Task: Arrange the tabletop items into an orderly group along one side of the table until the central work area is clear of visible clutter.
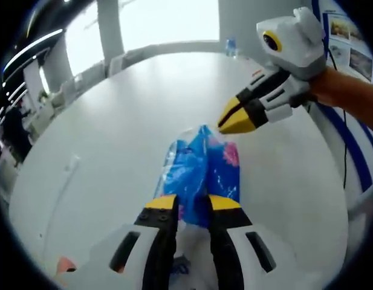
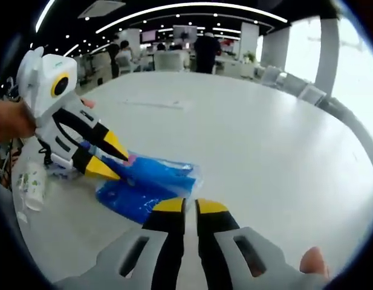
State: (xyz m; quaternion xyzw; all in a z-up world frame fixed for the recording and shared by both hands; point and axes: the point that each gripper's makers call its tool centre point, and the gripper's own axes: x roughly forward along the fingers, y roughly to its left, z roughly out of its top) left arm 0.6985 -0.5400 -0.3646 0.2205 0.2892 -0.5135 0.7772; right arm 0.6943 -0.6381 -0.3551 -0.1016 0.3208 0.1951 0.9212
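Setting: open office, big windows, people standing at the far end; large white round table point(image 2: 277, 139) mostly bare.
Bag: blue plastic bag point(image 1: 201, 175) lies flat on the table near its edge, pink print on it, slightly crumpled.
Left tongs: left gripper point(image 1: 192, 204) has its jaws a small way apart, tips at the bag's near edge; a fold of bag seems to sit between them, but I cannot tell whether it is truly pinched. In the right gripper view the same tool point(image 2: 110, 157) comes in from the left, tips on the bag's left edge.
Right tongs: right gripper point(image 2: 190, 206) jaws nearly closed, nothing between them, just short of the bag; in the left gripper view it hangs above the bag's far end point(image 1: 237, 118).
Other: small bottle point(image 2: 32, 184) at the table edge, left of the bag.
Step (judged): securing the bag to move it aside.
Method: get a full fold between the jaws before closing; film slips. Lift rather than drag; set it next to the bottle.
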